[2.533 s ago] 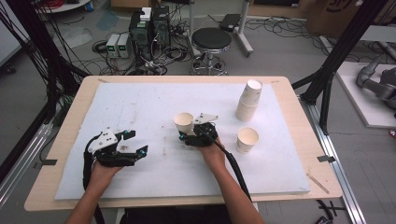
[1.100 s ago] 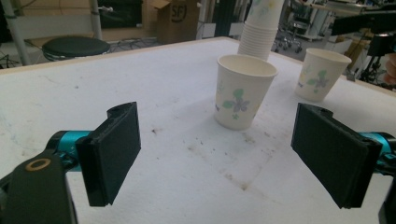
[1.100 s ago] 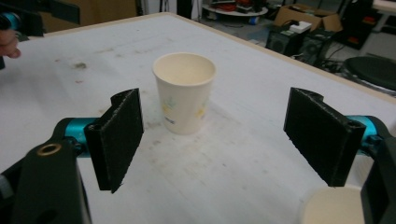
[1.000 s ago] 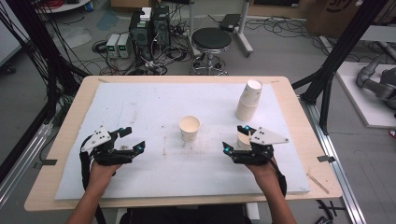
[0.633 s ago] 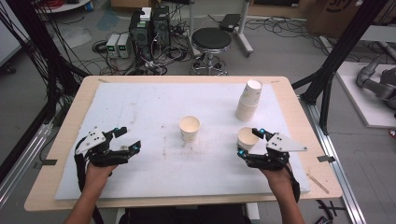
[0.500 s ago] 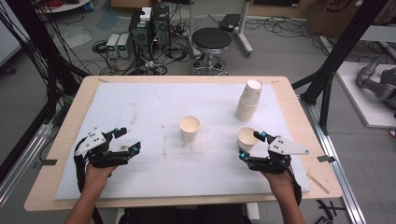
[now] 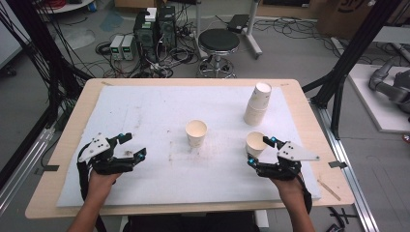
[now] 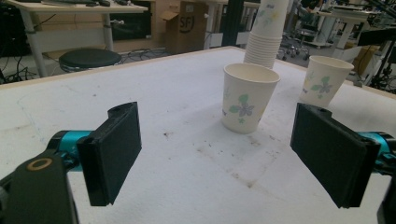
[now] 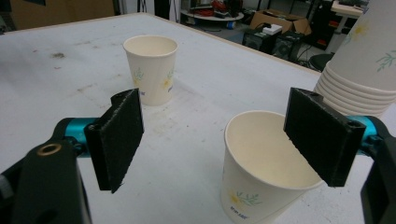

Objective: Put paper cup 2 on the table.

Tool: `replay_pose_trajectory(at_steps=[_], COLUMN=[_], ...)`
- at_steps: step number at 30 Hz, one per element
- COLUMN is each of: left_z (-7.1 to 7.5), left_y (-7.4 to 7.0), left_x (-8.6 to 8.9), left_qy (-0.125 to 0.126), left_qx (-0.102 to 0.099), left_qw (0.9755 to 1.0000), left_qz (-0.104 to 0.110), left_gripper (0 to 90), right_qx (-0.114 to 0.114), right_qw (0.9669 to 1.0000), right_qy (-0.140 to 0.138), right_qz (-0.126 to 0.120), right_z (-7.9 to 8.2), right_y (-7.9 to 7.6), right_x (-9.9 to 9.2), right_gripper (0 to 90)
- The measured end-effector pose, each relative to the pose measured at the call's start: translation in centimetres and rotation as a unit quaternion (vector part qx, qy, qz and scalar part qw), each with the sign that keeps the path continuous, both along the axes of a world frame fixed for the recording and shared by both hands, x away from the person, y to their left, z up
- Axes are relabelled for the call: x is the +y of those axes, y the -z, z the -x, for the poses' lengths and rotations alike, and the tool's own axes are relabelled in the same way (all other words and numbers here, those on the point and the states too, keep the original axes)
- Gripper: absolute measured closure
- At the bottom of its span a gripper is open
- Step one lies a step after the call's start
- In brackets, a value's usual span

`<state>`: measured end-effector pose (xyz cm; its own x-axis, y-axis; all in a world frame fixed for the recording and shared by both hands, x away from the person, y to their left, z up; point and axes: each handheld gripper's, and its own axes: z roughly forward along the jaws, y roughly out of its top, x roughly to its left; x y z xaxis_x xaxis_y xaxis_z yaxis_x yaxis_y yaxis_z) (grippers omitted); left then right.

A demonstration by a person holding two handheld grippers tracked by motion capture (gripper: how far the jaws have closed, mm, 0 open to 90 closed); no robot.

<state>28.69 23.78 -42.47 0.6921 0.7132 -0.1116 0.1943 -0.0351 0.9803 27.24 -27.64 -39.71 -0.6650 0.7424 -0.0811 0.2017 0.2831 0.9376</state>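
White tabletop (image 7: 145,111) bears upright flower-printed cup (image 7: 255,143).

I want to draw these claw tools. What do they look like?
Each tool, the left gripper and the right gripper, has a black body with a grey three-cornered plate on top, teal bits by the jaws and a black cable trailing back. The jaws carry flat, black, rectangular foam-like pads. The forearms are bare, no sleeves.
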Motion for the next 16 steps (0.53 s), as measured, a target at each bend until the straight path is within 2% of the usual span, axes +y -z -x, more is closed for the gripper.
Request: replay_pose_trajectory(at_steps=[16], left_z=[-0.06], left_y=[0.06], left_x=[-0.16], left_qy=[0.0], left_qx=[0.0], left_qw=[1.0], left_qz=[-0.001], left_gripper=[16.3], right_qx=[0.0], right_qw=[1.0], right_qy=[0.003], right_qz=[-0.001], right_z=[0.08], right_y=[0.14], right_x=[0.1], right_gripper=[20.5])
